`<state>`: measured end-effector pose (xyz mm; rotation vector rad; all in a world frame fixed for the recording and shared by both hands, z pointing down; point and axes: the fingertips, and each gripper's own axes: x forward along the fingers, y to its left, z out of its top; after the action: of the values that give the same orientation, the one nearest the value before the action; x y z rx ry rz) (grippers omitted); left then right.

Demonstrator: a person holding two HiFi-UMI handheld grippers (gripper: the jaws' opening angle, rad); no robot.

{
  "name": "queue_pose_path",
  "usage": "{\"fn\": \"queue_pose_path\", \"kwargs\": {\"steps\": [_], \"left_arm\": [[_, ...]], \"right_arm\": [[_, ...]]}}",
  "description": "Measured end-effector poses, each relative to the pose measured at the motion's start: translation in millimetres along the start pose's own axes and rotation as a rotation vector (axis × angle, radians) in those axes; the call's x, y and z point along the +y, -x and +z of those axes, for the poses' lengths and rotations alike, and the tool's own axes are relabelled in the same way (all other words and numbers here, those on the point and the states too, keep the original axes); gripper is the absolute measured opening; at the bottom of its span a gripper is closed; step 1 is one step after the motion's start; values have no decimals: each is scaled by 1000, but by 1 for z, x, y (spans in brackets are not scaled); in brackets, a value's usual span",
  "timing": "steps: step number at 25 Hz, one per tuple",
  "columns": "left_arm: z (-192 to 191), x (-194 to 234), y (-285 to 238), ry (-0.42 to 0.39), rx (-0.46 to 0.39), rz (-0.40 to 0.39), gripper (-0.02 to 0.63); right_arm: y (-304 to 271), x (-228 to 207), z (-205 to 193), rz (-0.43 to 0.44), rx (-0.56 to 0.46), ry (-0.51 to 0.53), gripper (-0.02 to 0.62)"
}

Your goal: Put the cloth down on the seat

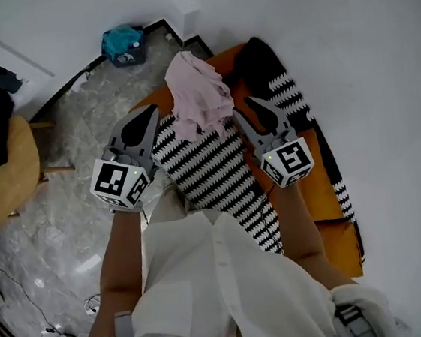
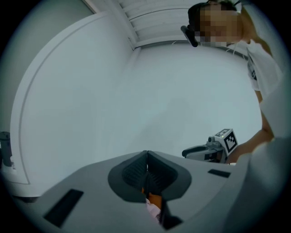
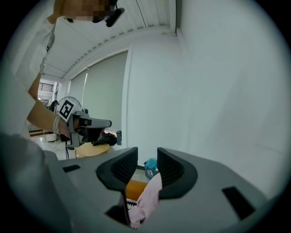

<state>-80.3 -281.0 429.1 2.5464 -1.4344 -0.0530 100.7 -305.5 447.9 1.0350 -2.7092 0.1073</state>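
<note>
The pink cloth (image 1: 198, 90) lies crumpled on the orange seat (image 1: 321, 181), at the far end of a black-and-white striped blanket (image 1: 211, 171). My left gripper (image 1: 151, 112) hovers just left of the cloth with its jaws shut and nothing between them (image 2: 146, 157). Just right of the cloth is my right gripper (image 1: 252, 105), its jaws apart and empty (image 3: 148, 164). In the right gripper view the cloth (image 3: 148, 200) shows below the gap, free of the pads. A sliver of cloth (image 2: 152, 208) also shows beneath the left jaws.
A white wall runs along the seat's right side. On the marble floor to the left stands a round wooden table (image 1: 7, 176) with a dark item on it. A blue bag (image 1: 122, 44) sits by the far wall. Cables lie at the lower left.
</note>
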Motion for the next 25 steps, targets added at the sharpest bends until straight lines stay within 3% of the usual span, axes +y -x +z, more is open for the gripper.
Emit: {"fn": "queue_pose_path", "kwargs": {"steps": [9, 13, 25], "left_arm": [[26, -55, 63, -38, -40, -3, 17], [31, -80, 88, -51, -68, 11, 17], [35, -109, 145, -72, -90, 67, 17]], "right_arm": [[102, 30, 28, -65, -94, -55, 37], [143, 44, 29, -68, -96, -27, 11], [198, 58, 40, -127, -169, -17, 11]]}}
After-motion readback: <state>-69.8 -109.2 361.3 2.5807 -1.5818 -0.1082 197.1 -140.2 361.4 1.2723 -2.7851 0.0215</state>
